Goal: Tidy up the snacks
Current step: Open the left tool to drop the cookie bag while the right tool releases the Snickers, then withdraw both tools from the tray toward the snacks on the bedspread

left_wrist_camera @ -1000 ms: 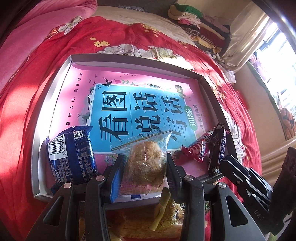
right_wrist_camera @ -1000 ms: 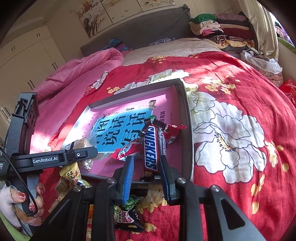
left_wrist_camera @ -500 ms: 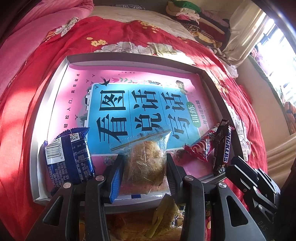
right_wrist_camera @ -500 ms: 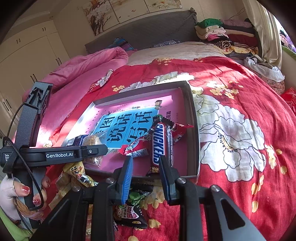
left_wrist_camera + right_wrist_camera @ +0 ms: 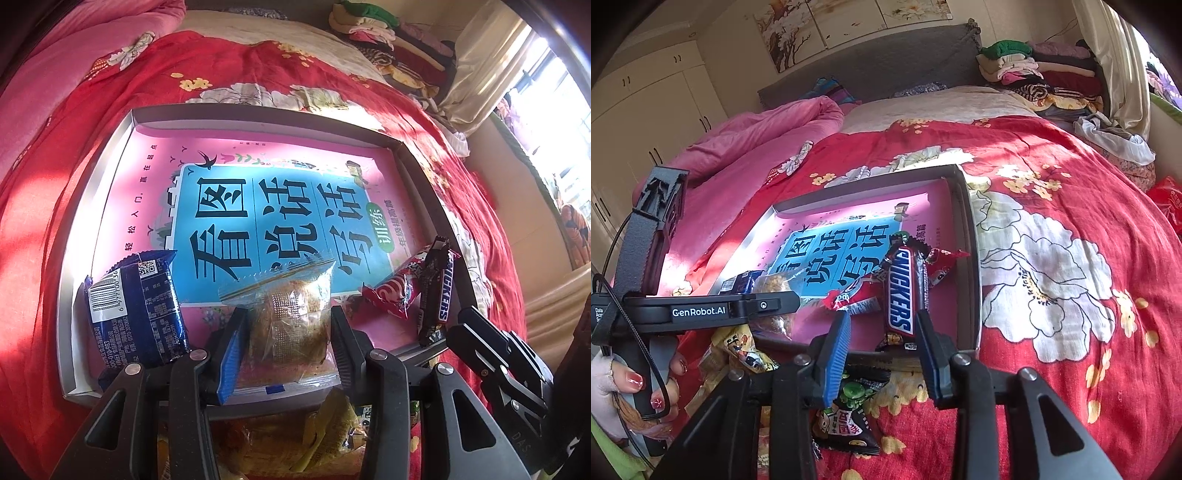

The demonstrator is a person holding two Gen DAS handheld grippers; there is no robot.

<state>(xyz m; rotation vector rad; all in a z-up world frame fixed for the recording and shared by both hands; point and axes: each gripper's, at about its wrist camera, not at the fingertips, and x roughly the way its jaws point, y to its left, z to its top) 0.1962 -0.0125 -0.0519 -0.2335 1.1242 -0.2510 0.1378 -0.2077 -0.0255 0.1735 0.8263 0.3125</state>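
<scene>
Between your right tongs [image 5: 881, 334], jaws just widened and apart: glossy Snickers bar [image 5: 900, 291], inside grey tray [image 5: 971, 258]. Your left tongs [image 5: 288, 332] clamp crinkly clear-wrapped pastry [image 5: 291, 317].

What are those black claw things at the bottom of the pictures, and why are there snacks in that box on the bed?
No robot here: a person holds two black grabbing tools, one in each hand, and each tool has a camera looking along its two fingers. One picture comes from the left tool, the other from the right.

On the red flowered blanket lies a shallow grey box with a pink and blue book cover inside. In it are a dark blue snack packet, a red candy wrapper and a brown Snickers bar.

The left gripper squeezes a clear bag with a golden pastry. The right gripper has just been opening; the Snickers bar sits between its fingers, let go. More snacks wait on the blanket outside the box.
</scene>
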